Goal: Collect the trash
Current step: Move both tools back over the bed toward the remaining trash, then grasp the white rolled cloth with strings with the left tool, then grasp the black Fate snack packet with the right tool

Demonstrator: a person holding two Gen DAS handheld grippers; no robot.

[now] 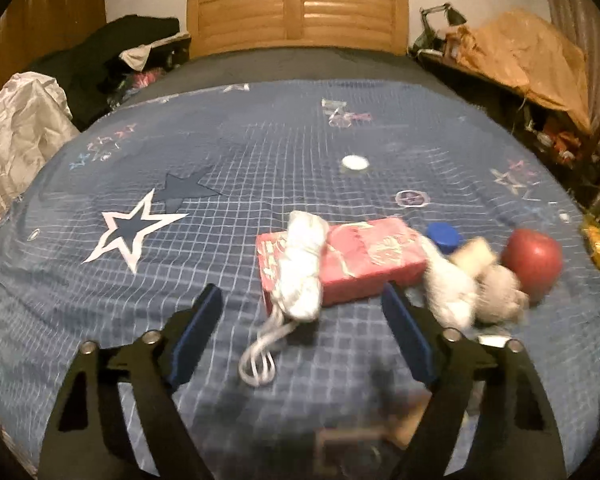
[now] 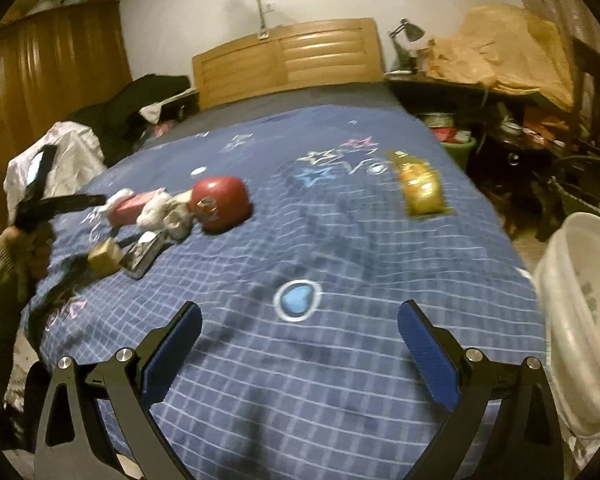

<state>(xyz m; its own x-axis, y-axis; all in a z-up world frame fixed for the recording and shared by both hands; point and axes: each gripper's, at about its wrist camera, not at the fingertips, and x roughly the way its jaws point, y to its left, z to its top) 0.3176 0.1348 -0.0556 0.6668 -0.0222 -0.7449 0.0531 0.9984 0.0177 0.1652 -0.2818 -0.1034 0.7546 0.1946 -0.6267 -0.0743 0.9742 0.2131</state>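
My left gripper (image 1: 302,300) is open and empty, just short of a white knotted bag (image 1: 302,272) that lies across a pink box (image 1: 364,258). Right of them lie crumpled white tissues (image 1: 460,284), a blue cap (image 1: 443,237) and a red apple (image 1: 534,260). A white cap (image 1: 354,163) lies farther up the bed. My right gripper (image 2: 300,320) is open and empty above bare blue bedding. From there the apple (image 2: 222,202), tissues (image 2: 160,210), pink box (image 2: 128,210), a small cardboard block (image 2: 104,258), a shiny wrapper (image 2: 142,256) and a yellow snack packet (image 2: 420,188) show.
A white bin (image 2: 580,312) stands off the bed's right edge. The left gripper (image 2: 48,196) shows at the far left of the right wrist view. A wooden headboard (image 1: 298,20) is at the back, clothes (image 1: 20,128) on the left, cluttered furniture (image 2: 500,92) on the right.
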